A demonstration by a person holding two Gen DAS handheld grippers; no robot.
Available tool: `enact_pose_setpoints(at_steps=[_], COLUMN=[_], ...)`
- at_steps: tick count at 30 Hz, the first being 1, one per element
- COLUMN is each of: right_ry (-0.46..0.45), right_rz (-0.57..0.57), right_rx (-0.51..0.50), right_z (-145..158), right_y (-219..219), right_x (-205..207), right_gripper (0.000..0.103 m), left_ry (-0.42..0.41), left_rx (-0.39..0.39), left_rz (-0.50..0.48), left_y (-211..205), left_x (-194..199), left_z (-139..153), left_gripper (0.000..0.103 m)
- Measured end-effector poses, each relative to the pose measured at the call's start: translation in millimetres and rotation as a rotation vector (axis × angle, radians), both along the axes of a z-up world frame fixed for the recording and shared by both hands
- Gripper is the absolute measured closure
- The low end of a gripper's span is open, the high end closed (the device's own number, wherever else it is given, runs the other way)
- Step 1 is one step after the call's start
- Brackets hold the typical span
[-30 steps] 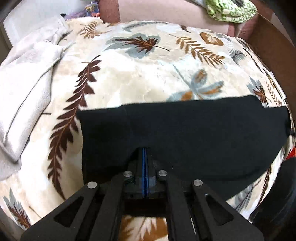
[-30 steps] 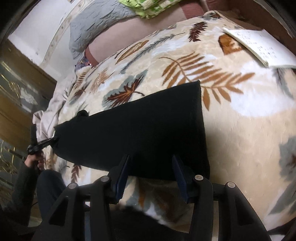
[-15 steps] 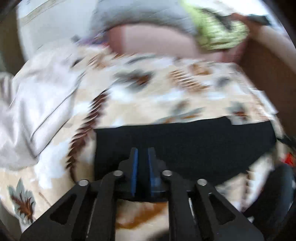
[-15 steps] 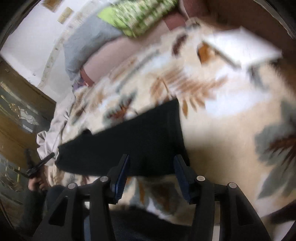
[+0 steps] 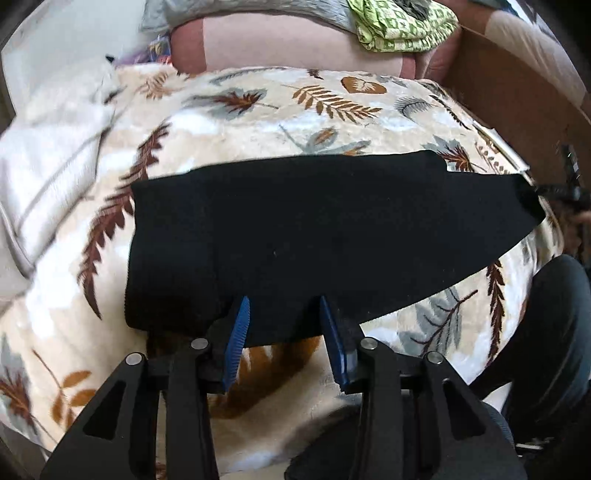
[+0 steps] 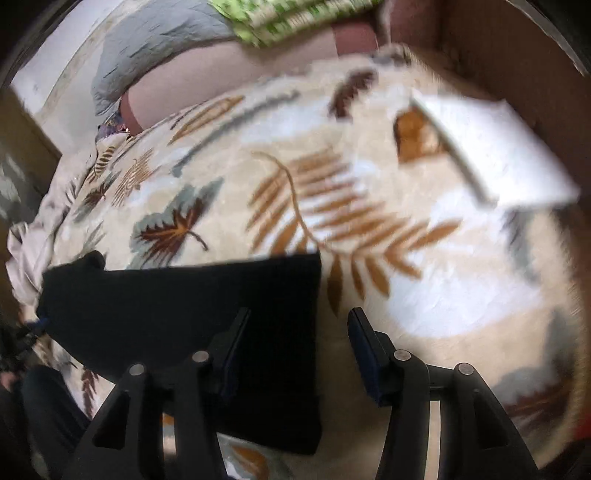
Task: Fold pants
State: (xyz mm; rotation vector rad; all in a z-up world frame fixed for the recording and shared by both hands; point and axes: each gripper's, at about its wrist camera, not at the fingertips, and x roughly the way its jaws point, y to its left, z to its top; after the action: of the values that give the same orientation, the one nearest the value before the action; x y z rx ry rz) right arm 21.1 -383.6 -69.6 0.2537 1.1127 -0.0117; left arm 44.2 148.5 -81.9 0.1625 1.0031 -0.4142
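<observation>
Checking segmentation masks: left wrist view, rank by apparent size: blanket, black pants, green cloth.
1. blanket, fills most of the frame
2. black pants
3. green cloth, smallest, though it lies farthest from the camera, so its true size is unsure

1. Left gripper (image 5: 283, 332): matte black plastic frame with two broad struts spreading toward the camera, each pierced by a long triangular cut-out.
2. Four round silver screw heads across the left frame, two on the inner arms, two on the outer.
3. Blue fingers (image 5: 238, 334), thin and flat, with a finely ribbed inner face.
4. Right gripper (image 6: 297, 343): same black build, same triangular cut-outs, four silver screw heads.
5. Darker navy pads (image 6: 364, 354) on the right fingers; blurred, texture not readable.
6. Dark, close-fitting trouser leg (image 5: 546, 332) at the right edge of the left view.
</observation>
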Motion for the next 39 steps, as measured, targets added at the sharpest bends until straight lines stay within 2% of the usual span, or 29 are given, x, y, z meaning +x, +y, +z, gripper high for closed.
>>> enact_pose_setpoints(at_steps=[1,2,4,6,7,8,9,10,11,12,13,14,17,19,21,23,24,26,28,29,30,31,33,34,36,37,39], right_ry=[-0.043,-0.096,-0.159,-0.159,-0.139,-0.1,-0.019,0.072,0.092,0.026,0.019,0.032,0.027,-0.049,-0.098,-0.047,0.03,0.169,0.136,0.143,0.172,0.187,0.19,0.169,0.112,0.065,0.002], right_rz=[0.001,0.012,0.08,0.168,0.198,0.211,0.2,0.175,0.164,0.165,0.172,0.182,0.203,0.228,0.238,0.27,0.318,0.401,0.474,0.479,0.464,0.453,0.449,0.458,0.477,0.486,0.501], right_rx=[-0.029,-0.045,-0.022,-0.021,-0.055,-0.087,-0.109,-0.112,-0.111,-0.115,-0.119,-0.139,-0.209,-0.186,-0.142,-0.12,-0.112,-0.147,-0.254,-0.271,-0.269,-0.264,-0.278,-0.312,-0.353,-0.349,-0.301], right_z=[14,30,50,53,46,33,11,-11,-22,-20,-19,-18,-2,22,32,23,9,-18,-23,-22,-20,-18,-12,-5,10,22,39], right_y=[6,13,30,51,61,67,67,64,63,64,65,68,81,90,96,106,114,127,141,143,143,142,144,149,162,173,194], right_x=[-3,-7,-5,6,15,22,32,39,39,33,30,28,22,13,10,23,31,39,33,33,33,33,31,30,30,35,44], right_gripper=[0.046,0.046,0.045,0.042,0.039,0.038,0.038,0.038,0.037,0.036,0.035,0.036,0.036,0.035,0.024,0.022,0.022,0.02,0.018,0.018,0.018,0.018,0.018,0.019,0.019,0.018,0.018], left_ry=[-0.009,-0.016,-0.052,-0.086,-0.089,-0.086,-0.068,-0.045,0.001,0.083,0.11,0.082,0.111,0.063,0.032,0.061,0.082,0.163,0.259,0.269,0.218,0.217,0.224,0.226,0.181,0.146,0.084], left_rx=[-0.001,-0.006,-0.053,-0.112,-0.119,-0.107,-0.066,-0.024,0.056,0.161,0.157,0.103,0.07,0.017,-0.055,-0.11,-0.116,-0.097,0.016,0.04,-0.001,-0.027,-0.059,-0.084,-0.168,-0.204,-0.284], left_rz=[0.011,0.023,0.043,0.033,0.019,-0.019,-0.048,-0.061,-0.064,-0.043,-0.036,-0.027,0.031,0.018,-0.014,-0.058,-0.072,-0.123,-0.112,-0.078,-0.081,-0.084,-0.09,-0.091,-0.053,-0.028,0.085], left_y=[0,0,-1,-14,-20,-36,-49,-58,-66,-69,-66,-60,-56,-63,-82,-113,-128,-170,-192,-195,-194,-194,-191,-185,-156,-138,-84], left_x=[0,-1,3,11,13,20,27,33,42,54,57,59,64,62,62,68,67,74,84,87,85,83,84,84,85,84,84], left_z=[5,9,28,50,55,58,52,43,24,-4,-16,-10,7,31,57,66,66,43,-3,-27,-25,-22,-11,-5,20,33,57], left_gripper=[0.065,0.065,0.066,0.065,0.061,0.057,0.047,0.045,0.045,0.041,0.038,0.038,0.039,0.039,0.039,0.039,0.038,0.038,0.037,0.035,0.025,0.022,0.022,0.022,0.022,0.022,0.022])
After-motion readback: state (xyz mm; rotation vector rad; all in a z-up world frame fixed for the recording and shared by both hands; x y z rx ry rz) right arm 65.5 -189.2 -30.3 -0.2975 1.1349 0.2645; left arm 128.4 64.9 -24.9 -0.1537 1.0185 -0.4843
